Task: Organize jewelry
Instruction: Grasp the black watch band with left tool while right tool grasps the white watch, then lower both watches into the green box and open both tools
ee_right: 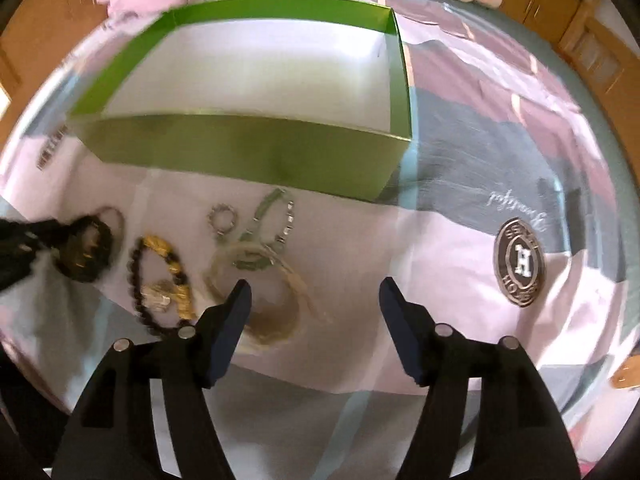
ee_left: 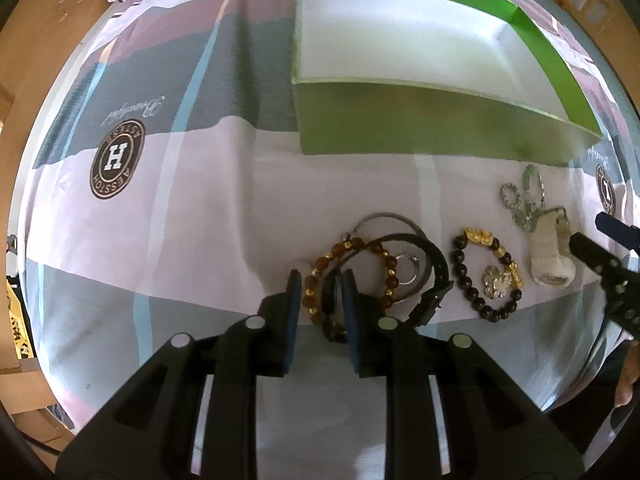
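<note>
Jewelry pile (ee_left: 400, 272) lies on bed (ee_left: 200, 208), in front of empty green box (ee_left: 400, 60). Left tongs (ee_left: 322, 280) nearly shut around amber bead bracelet (ee_left: 352, 276), maybe pinching it. Right tongs (ee_right: 316, 288) open, empty, over pale watch (ee_right: 268, 308), ready to grab.

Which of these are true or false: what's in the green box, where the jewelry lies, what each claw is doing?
1. The green box already holds bracelets. False: its white floor is bare.
2. The jewelry lies on the bedsheet in front of the box. True.
3. The left claw is around the amber bead bracelet. True.
4. The right claw grips the black bead bracelet. False: its jaws stand open and hold nothing.
5. The box has its lid on. False: it is open-topped.
</note>
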Motion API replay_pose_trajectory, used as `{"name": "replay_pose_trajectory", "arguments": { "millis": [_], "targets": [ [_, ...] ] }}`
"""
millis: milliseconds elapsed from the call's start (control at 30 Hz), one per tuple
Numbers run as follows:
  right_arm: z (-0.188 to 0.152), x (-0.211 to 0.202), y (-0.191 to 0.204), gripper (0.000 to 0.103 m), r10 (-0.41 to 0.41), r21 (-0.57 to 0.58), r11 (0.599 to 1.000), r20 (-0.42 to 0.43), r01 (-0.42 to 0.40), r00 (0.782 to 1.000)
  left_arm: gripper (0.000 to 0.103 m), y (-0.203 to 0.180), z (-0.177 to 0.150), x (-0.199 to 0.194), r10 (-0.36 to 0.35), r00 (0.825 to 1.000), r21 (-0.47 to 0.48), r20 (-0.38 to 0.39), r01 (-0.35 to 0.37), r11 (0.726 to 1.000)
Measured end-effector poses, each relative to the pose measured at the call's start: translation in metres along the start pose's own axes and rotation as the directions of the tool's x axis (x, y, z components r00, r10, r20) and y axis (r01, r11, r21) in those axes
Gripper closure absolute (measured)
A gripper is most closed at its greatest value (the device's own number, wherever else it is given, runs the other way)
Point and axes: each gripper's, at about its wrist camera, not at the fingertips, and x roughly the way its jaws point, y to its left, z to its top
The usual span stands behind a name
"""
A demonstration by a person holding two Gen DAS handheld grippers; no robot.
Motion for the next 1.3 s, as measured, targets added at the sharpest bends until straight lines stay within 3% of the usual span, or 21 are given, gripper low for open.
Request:
{"name": "replay_pose_trajectory", "arguments": {
  "millis": [100,267,333,367,500,633,967,1167,1300],
  "targets": [
    [0.002,-0.003,-0.008,0.036,0.062,0.032,0.998,-0.009,-0.062,0.998,0.080,-0.006,-0.002,0.008,0.009,1.000,0.015,-0.016,-0.009,1.000],
    [0.001,0.019,0.002,0.037,0.022,0.039,0.999,-0.056,-0.020,0.998,0.080,-0.005,0.006,0.017,0.024,0.999,0.012,-0.022,-0.023,1.000],
    [0.003,0.024,0.000,0.037,0.048,0.057,0.997,-0.053,-0.045,0.997,0.090,-0.003,0.010,0.018,0.005,1.000,-0.003,-0.024,-0.005,1.000],
    [0.005,0.025,0.000,0.037,0.053,0.064,0.997,-0.053,-0.049,0.997,0.090,-0.002,0.012,0.018,-0.006,1.000,-0.011,-0.025,0.006,1.000],
    [0.007,0.039,0.002,0.077,0.051,0.063,0.997,-0.096,-0.045,0.994,0.095,0.003,0.016,0.017,-0.010,1.000,-0.015,-0.014,0.010,1.000],
    [0.012,0.041,0.000,0.085,0.068,0.079,0.995,-0.081,-0.061,0.994,0.095,0.004,0.017,0.015,-0.014,1.000,-0.018,-0.005,0.014,1.000],
    [0.012,0.006,-0.013,0.089,0.094,0.108,0.989,0.029,-0.096,0.995,0.096,0.020,0.030,-0.019,-0.055,0.995,-0.032,0.077,0.058,0.998],
    [0.013,-0.008,-0.014,0.089,0.097,0.110,0.989,0.053,-0.103,0.994,0.095,0.005,0.029,-0.036,-0.060,0.991,-0.021,0.116,0.062,0.998],
    [0.022,-0.033,-0.010,0.089,0.103,0.093,0.989,0.121,-0.115,0.987,0.095,-0.004,0.035,-0.060,-0.074,0.982,-0.021,0.174,0.079,0.997]
  ]
}}
